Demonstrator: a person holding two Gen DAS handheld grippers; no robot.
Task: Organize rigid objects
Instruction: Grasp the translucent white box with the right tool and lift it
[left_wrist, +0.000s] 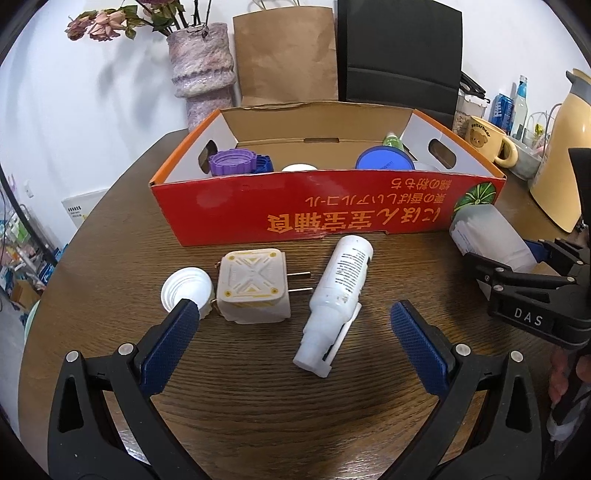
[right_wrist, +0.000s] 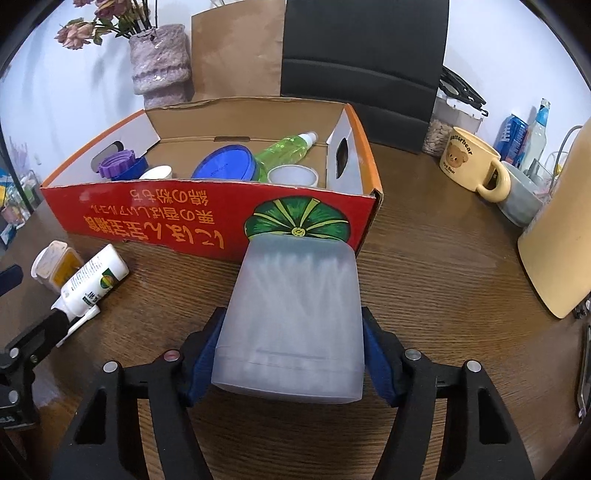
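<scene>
Right claw (right_wrist: 290, 354) grasping the frosted container (right_wrist: 291, 317).
It lies on the worktop (right_wrist: 443, 258) beside the red box (right_wrist: 207, 218); left claw (left_wrist: 295, 332) stands released over the white bottle (left_wrist: 338, 291).

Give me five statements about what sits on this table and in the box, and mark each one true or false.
1. The right gripper has its fingers against the frosted container. True.
2. The white spray bottle stands upright inside the red box. False: it lies on its side on the table, in front of the box.
3. The plug adapter lies between the white cap and the spray bottle. True.
4. The left gripper is closed on the adapter. False: its fingers stand wide apart with nothing held.
5. The green bottle lies on the table beside the mug. False: it is in the box.
</scene>
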